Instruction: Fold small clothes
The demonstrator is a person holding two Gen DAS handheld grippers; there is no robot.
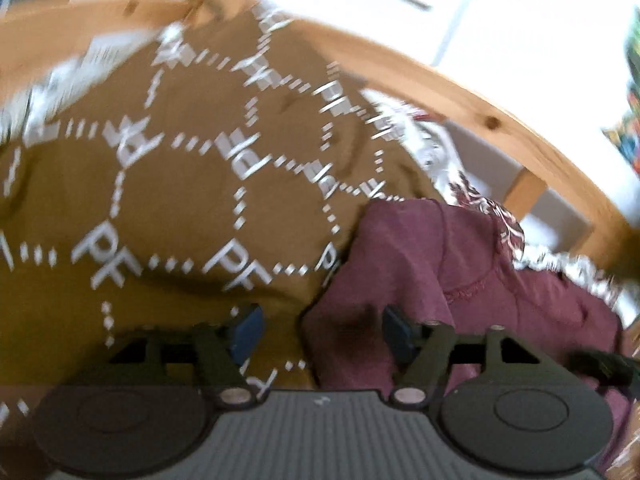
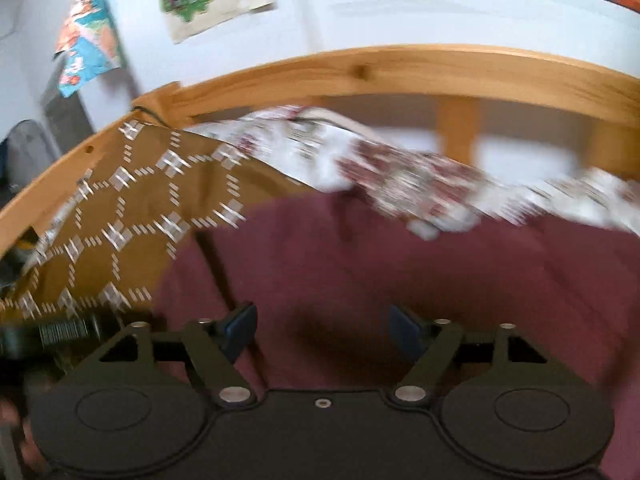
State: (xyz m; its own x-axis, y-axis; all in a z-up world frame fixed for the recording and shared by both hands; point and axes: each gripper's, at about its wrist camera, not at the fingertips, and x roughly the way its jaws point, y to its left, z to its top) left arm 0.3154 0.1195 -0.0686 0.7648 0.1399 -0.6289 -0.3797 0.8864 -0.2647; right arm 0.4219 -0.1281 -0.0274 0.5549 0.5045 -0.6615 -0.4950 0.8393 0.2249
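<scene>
A pale wall (image 2: 380, 4) with coloured posters (image 2: 86, 36) pinned to it backs a pine bed rail (image 2: 400, 68), which curves across both views from about nine o'clock to three o'clock. Both pictures are smeared by motion, so the white lettering on the mustard-brown cloth (image 1: 192, 184) reads only partly and the floral bedding (image 2: 400, 176) along the rail is a blur of red and white. The maroon garment (image 1: 460, 280) lies at four o'clock in the left wrist view, its edge overlapping the brown cloth, with a stitched seam showing; in the right wrist view it fills the middle and the three o'clock side, and its far end is cut off by the frame. A dark object at eight o'clock there is too blurred to name. The left gripper (image 1: 323, 330) points downward over the border between the brown cloth and the garment, jaws spread wide with nothing between them. The right gripper (image 2: 322, 330) tilts down over the garment, likewise spread and empty, its blue pads (image 2: 240, 330) clear of the fabric.
</scene>
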